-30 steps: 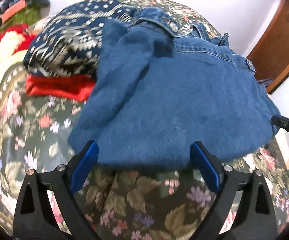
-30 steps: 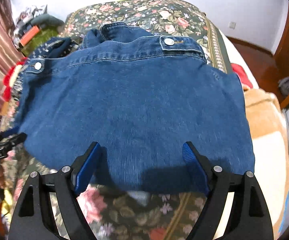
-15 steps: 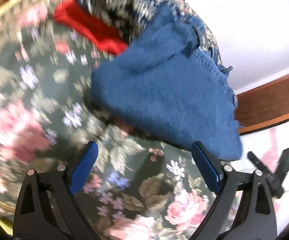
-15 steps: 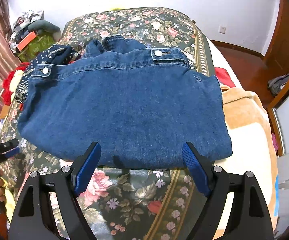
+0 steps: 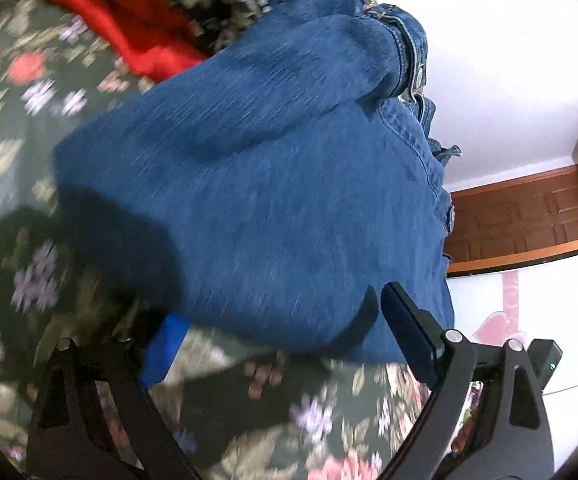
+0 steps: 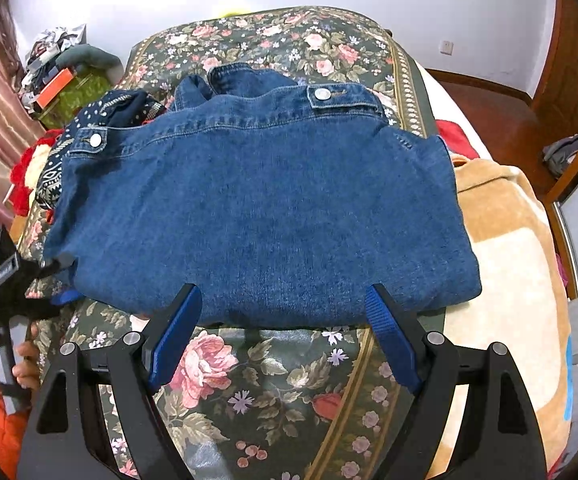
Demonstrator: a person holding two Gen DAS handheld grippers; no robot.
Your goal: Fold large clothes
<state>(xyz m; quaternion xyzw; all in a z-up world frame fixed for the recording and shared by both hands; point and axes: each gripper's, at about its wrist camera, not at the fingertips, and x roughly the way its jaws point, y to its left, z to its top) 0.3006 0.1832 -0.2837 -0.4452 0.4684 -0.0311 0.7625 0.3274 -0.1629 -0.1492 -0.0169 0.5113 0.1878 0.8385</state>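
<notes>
the left gripper [image 5: 281, 320] now stands at the left near corner of the denim jacket [image 6: 257, 208], closer than half a second ago, when floral cover lay between its fingers and the fabric edge. its jaws are spread wide, and the denim edge now lies between them: one blue pad [image 5: 165, 350] sits low by the bedspread, the other pad [image 5: 407, 336] against the fabric. no cloth is gripped yet. the left wrist view is motion-blurred, so the exact contact cannot be told. judged from this, the left side is being set up for a grasp on that corner.

the right gripper [image 6: 281, 328] has drawn back over the past second. its fingers then reached over the near hem; now they stand just short of it, jaws wide, nothing between them. more of the floral bedspread [image 6: 273, 376] shows in front of it. the right wrist view also shows the left gripper at the far left, in the person's left hand [image 6: 21, 364].

the jacket lies on the bedspread, in the middle of the bed, already folded into a broad, thick rectangle. its waistband, with two metal buttons, runs along the far edge; a sleeve fold bulges near the far left corner. the near hem is rounded and several layers deep. a patterned navy garment [image 6: 101, 120] and a red garment [image 5: 129, 24] lie touching its left side. a tan blanket [image 6: 509, 240] lies just beside its right edge.
</notes>
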